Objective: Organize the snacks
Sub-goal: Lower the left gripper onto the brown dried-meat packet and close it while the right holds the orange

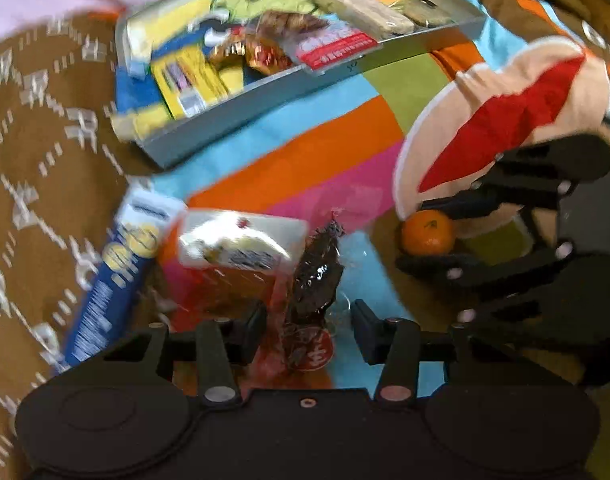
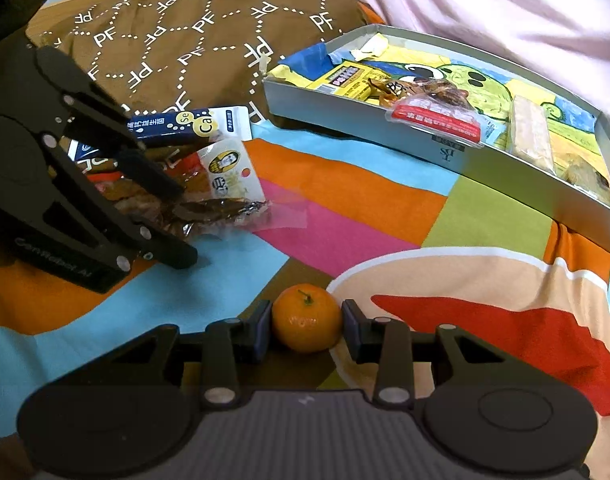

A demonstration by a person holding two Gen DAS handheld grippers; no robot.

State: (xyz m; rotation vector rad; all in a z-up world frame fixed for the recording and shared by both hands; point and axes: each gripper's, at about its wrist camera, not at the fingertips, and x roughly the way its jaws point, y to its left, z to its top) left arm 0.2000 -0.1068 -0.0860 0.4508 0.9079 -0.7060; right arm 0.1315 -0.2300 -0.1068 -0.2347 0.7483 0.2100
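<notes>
**Mandarin between the right fingers, dark snack between the left**

The mandarin (image 2: 307,323) sat on the striped bedspread (image 2: 345,196), touched on both sides by the right gripper (image 2: 307,330), clenched on it. Nearby, the left gripper (image 1: 309,334) stood spread apart around a dark clear-wrapped snack (image 1: 315,276), beside a white-labelled packet (image 1: 233,248) and a blue box (image 1: 117,276). Farther off lay the grey tray (image 2: 385,128), already holding several snacks, against a brown pillow (image 2: 165,28)
</notes>
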